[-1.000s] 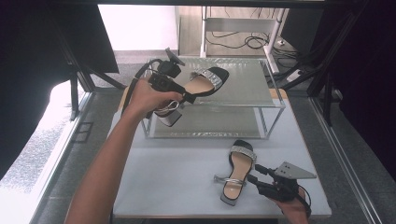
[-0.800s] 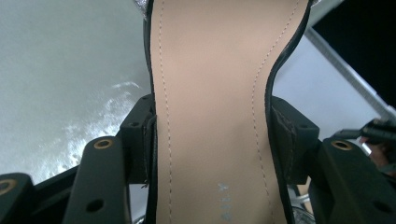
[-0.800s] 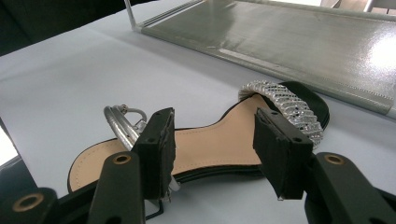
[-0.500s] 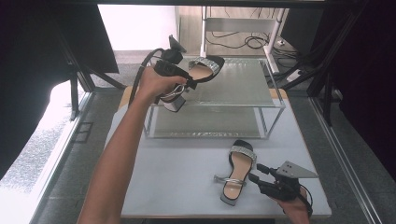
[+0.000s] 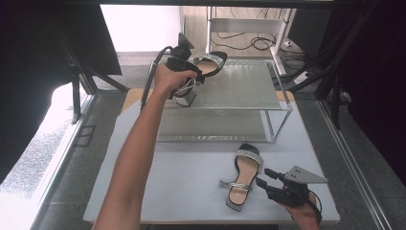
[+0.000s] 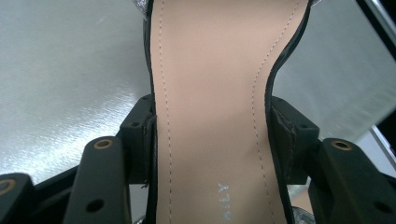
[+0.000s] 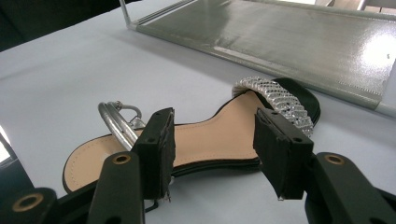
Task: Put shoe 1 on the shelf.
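Note:
My left gripper [image 5: 191, 69] is shut on a black sandal [image 5: 210, 61] with a tan insole and a glittery silver toe strap. It holds the sandal above the far left part of the metal rack's top shelf [image 5: 244, 88], block heel [image 5: 186, 98] hanging down. In the left gripper view the pads [image 6: 142, 135] press both edges of the insole [image 6: 210, 56] at its narrow waist. The matching sandal [image 5: 244, 175] lies flat on the grey table [image 5: 182, 182]. My right gripper [image 5: 265, 176] sits just to its right, open. In the right gripper view this sandal [image 7: 233, 116] lies just beyond the spread pads [image 7: 159, 149].
The two-tier metal rack has a lower shelf [image 5: 210, 127] near table level and thin corner posts [image 5: 282, 117]. Dark frame struts [image 5: 76, 91] stand left and right of the table. Cables [image 5: 253, 40] lie on the floor behind.
My left hand has carried the held sandal away from me and slightly right, farther over the top shelf. The right gripper and the sandal on the table have stayed put.

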`<act>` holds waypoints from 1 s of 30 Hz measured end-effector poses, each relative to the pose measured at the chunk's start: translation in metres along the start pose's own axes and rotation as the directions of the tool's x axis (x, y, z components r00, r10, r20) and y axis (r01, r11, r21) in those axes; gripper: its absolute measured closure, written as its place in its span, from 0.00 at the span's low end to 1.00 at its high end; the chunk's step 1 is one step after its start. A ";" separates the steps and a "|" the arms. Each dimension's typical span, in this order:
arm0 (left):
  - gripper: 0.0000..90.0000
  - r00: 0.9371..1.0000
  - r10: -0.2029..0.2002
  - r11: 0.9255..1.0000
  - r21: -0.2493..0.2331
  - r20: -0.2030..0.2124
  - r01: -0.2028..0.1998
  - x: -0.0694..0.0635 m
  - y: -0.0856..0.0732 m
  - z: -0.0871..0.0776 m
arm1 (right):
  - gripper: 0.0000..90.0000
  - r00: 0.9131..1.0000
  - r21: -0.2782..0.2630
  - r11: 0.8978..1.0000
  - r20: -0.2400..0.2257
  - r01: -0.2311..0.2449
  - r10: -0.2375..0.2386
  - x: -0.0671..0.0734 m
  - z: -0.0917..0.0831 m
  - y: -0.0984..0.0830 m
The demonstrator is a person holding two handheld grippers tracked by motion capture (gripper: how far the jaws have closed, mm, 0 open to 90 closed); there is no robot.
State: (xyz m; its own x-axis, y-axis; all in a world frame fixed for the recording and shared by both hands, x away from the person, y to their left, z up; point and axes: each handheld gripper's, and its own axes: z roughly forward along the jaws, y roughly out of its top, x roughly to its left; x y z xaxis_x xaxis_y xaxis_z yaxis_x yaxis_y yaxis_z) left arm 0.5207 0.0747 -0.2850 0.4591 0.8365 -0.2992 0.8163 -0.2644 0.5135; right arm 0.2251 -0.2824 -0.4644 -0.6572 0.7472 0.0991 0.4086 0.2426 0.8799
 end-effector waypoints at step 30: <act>0.44 0.975 -0.188 0.982 0.004 -0.119 0.190 0.014 0.014 0.040 | 0.51 0.999 0.023 0.999 0.015 0.040 -0.041 0.012 -0.001 0.000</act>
State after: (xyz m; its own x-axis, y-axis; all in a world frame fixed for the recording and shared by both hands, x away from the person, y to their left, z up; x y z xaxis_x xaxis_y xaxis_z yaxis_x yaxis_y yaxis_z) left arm 0.5527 0.0635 -0.3145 0.2522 0.9225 -0.2923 0.8899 -0.1024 0.4444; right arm 0.2160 -0.2743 -0.4629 -0.6636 0.7459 0.0564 0.3965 0.2868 0.8721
